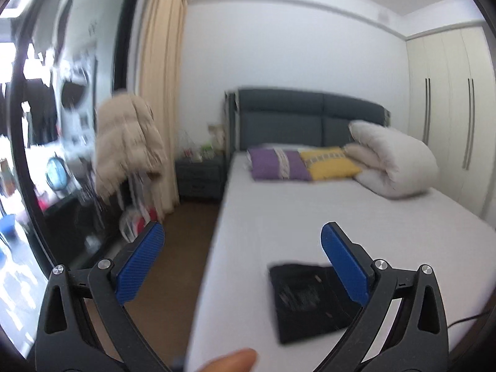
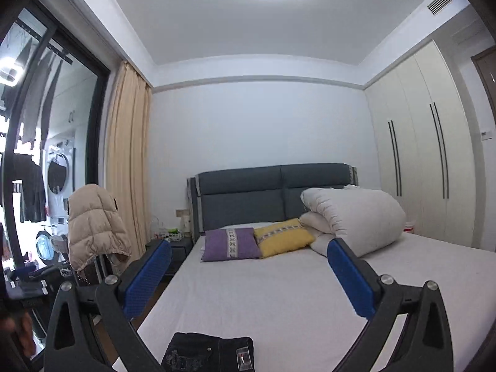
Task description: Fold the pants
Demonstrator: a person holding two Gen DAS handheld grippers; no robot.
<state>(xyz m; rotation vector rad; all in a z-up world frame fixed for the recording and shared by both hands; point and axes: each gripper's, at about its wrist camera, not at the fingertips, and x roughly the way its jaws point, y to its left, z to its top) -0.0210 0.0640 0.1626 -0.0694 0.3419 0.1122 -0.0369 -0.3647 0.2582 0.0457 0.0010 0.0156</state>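
The left tongs (image 1: pixel 242 238) are raised over the near edge of the bed (image 1: pixel 310 217), tipped a little downward, their blue pads (image 1: pixel 141 263) spread wide with nothing between them; a fingertip (image 1: pixel 235 359) shows at the bottom edge. The folded black pants (image 1: pixel 303 297) lie flat on the sheet below, partly behind the right-hand pad. The right tongs (image 2: pixel 249 259) point level toward the headboard (image 2: pixel 272 192), equally wide apart and empty, with the pants beneath them.

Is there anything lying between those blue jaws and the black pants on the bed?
Nothing visible. The folded pants lie alone on bare sheet near the foot of the bed. The pillows and rolled duvet sit far off by the headboard.
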